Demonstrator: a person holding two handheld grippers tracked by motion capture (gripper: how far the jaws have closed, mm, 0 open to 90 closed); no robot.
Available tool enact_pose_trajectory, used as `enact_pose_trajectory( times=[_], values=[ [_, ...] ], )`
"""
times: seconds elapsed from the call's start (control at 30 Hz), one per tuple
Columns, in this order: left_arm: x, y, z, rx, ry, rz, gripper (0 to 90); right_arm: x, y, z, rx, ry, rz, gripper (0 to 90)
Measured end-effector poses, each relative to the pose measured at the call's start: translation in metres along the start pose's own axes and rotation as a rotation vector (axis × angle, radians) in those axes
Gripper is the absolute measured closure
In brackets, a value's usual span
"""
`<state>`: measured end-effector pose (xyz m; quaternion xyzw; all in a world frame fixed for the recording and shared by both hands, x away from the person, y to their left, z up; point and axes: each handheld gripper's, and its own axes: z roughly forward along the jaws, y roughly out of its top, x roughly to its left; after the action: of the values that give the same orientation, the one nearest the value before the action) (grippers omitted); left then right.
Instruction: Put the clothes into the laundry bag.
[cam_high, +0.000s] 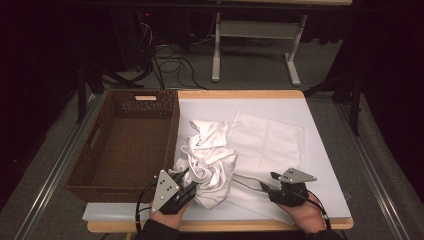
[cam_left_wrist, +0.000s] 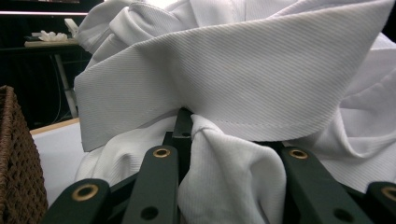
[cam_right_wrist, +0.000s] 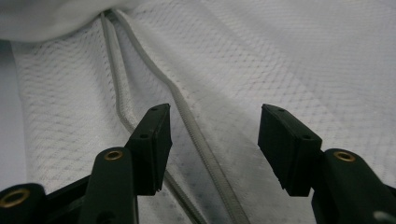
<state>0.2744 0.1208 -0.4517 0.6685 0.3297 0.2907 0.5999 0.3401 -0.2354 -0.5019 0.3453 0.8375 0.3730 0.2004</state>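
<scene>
**Soft White Cloth Beside an Empty Basket**

Dark room all around, and a white table (cam_high: 320, 165) sits in the middle. On it lies a crumpled white cloth (cam_high: 212, 160), just beside a brown woven basket (cam_high: 125, 145). The basket has nothing in it.

The cloth looks soft, light and floppy. It will sag and bunch when lifted, so a thick fold or a hem is a good place to grab.

The left gripper (cam_high: 187, 189) is clamped on a bunch of the cloth (cam_left_wrist: 224, 177) at its near edge.

The right gripper (cam_right_wrist: 212, 140) has its jaws apart over a flat mesh cloth (cam_right_wrist: 280, 60) with a grey cord (cam_right_wrist: 187, 116). The cord runs between the jaws, but the pads do not press it.
</scene>
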Motion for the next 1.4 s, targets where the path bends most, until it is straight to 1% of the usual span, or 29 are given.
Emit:
enact_pose_trajectory(
  times=[0.1, 0.2, 0.23, 0.27, 0.33, 0.4, 0.5, 0.53, 0.6, 0.67, 0.73, 0.8, 0.83, 0.93, 0.97, 1.03, 1.07, 1.13, 1.17, 1.23, 1.3, 1.4],
  values=[
    [-0.001, 0.0, 0.0, 0.0, -0.002, 0.001, 69.5, 0.003, 0.001, 0.007, 0.038, -0.009, -0.032, 46.0],
    [-0.002, 0.0, 0.001, 0.006, -0.004, 0.005, 69.5, 0.004, 0.001, 0.012, 0.068, -0.002, -0.041, 47.0],
    [-0.002, 0.0, 0.001, 0.006, -0.004, 0.006, 69.5, 0.005, 0.002, 0.013, 0.078, -0.006, -0.046, 48.1],
    [-0.002, 0.0, 0.001, 0.007, -0.004, 0.006, 69.5, 0.005, 0.002, 0.014, 0.081, -0.017, -0.06, 49.8],
    [-0.002, -0.001, 0.002, 0.006, -0.004, 0.003, 69.4, 0.004, 0.003, 0.014, 0.075, -0.044, -0.06, 54.2],
    [-0.002, -0.001, 0.001, 0.008, -0.004, 0.002, 69.4, 0.0, 0.004, 0.012, 0.049, -0.057, -0.035, 57.7],
    [-0.001, -0.001, 0.001, 0.007, -0.002, -0.001, 69.4, -0.009, 0.005, 0.006, 0.007, -0.074, 0.025, 61.5],
    [-0.001, -0.001, 0.001, 0.007, -0.002, -0.002, 69.4, -0.013, 0.004, 0.004, -0.005, -0.084, 0.029, 62.0],
    [-0.001, -0.001, 0.001, 0.007, -0.001, -0.003, 69.4, -0.017, 0.003, 0.001, -0.009, -0.094, 0.051, 63.5],
    [-0.001, -0.001, 0.001, 0.008, -0.002, -0.004, 69.4, -0.02, 0.001, -0.001, -0.008, -0.099, 0.059, 64.9],
    [-0.002, -0.001, 0.001, 0.01, -0.002, -0.003, 69.4, -0.022, -0.001, -0.001, 0.0, -0.087, 0.049, 66.0],
    [-0.002, -0.002, 0.001, 0.01, -0.003, -0.004, 69.4, -0.022, -0.002, -0.001, -0.003, -0.058, 0.043, 68.7],
    [-0.002, -0.002, 0.001, 0.011, -0.002, -0.005, 69.4, -0.021, -0.002, -0.001, 0.0, -0.045, 0.026, 69.8],
    [-0.001, -0.002, 0.001, 0.015, -0.001, -0.003, 69.4, -0.019, -0.002, 0.001, 0.014, -0.03, 0.015, 70.1],
    [-0.001, -0.002, 0.001, 0.014, 0.0, -0.004, 69.4, -0.018, -0.001, 0.003, 0.017, -0.024, 0.011, 71.7],
    [0.0, 0.0, 0.0, 0.01, 0.004, -0.007, 69.4, -0.016, -0.001, 0.005, 0.027, -0.019, -0.002, 75.3],
    [0.001, 0.001, -0.002, 0.008, 0.006, -0.003, 69.4, -0.015, 0.0, 0.006, 0.03, -0.013, 0.003, 78.1],
    [0.002, 0.005, -0.006, -0.007, 0.015, 0.007, 69.5, -0.014, 0.001, 0.006, 0.032, -0.004, 0.001, 86.9],
    [0.003, 0.007, -0.008, -0.016, 0.02, 0.01, 69.6, -0.013, 0.002, 0.007, 0.023, 0.009, 0.01, 89.2],
    [0.004, 0.012, -0.012, -0.039, 0.027, 0.016, 69.7, -0.011, 0.004, 0.006, 0.005, 0.031, 0.018, 90.0],
    [0.003, 0.017, -0.015, -0.056, 0.033, 0.036, 69.7, -0.006, 0.008, 0.006, -0.016, 0.047, 0.021, 90.0],
    [0.0, 0.021, -0.018, -0.072, 0.036, 0.048, 69.7, 0.002, 0.015, 0.008, -0.053, 0.064, 0.013, 90.0]
  ],
)
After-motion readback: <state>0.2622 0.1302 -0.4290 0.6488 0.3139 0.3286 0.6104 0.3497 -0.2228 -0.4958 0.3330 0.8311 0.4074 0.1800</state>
